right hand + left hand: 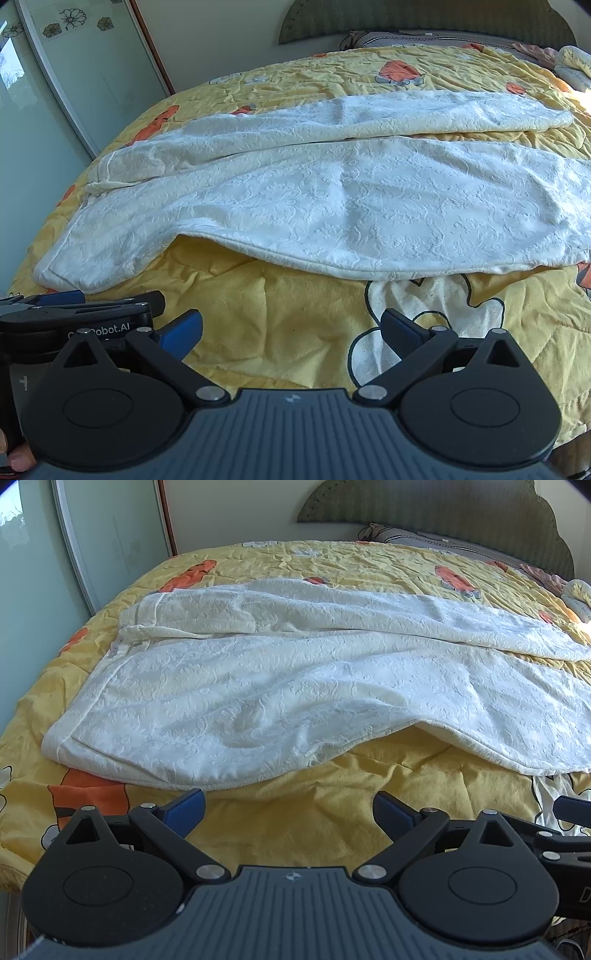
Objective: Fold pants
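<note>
**Inspector A:** At the bottom centre of the left wrist view, the left hand-held gripper (288,810) has its blue-padded fingers wide apart, holding nothing, above the yellow quilt (314,812).

**Inspector B:** Same low in the right wrist view: the right hand-held gripper (291,330) is spread and empty. The left unit shows at the lower left of that frame, just beside it.

**Inspector A:** Location of the pants (295,686)?

**Inspector B:** Cream, embossed fabric, laid flat across the middle of both frames on the bed. Waistband at frame left, two legs running to the right, apart from either gripper. The near edge is lifted slightly off the quilt at mid-frame.

**Inspector A:** Beyond that?

**Inspector B:** Green padded headboard (443,513) at upper right; sliding glass door (74,74) at upper left. Fingertips (16,458) visible at the extreme lower left of the right view.
</note>
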A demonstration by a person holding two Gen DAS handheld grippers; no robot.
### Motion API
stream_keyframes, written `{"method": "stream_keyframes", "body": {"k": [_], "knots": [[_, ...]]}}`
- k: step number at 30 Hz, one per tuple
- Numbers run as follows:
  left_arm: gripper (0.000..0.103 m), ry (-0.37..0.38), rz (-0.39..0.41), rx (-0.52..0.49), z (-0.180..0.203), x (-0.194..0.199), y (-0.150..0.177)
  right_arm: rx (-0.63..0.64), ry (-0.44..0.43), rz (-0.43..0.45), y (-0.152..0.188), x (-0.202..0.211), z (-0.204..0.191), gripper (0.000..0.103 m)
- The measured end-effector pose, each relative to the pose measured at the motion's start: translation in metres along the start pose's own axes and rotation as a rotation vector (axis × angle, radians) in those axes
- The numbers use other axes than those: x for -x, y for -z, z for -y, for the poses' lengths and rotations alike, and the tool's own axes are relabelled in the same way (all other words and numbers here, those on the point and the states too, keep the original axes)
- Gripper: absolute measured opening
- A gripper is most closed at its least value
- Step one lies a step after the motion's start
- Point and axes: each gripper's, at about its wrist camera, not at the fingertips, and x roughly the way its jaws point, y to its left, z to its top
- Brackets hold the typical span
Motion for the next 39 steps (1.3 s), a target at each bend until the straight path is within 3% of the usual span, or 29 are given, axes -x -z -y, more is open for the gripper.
{"method": "stream_keyframes", "body": {"k": [39], "knots": [[0.099,-0.001,-0.006,-0.003,0.0019,-0.0012,-0.0012,0.01,-0.017,0.009,0.0007,0.0019,-0.0019,0.103]]}}
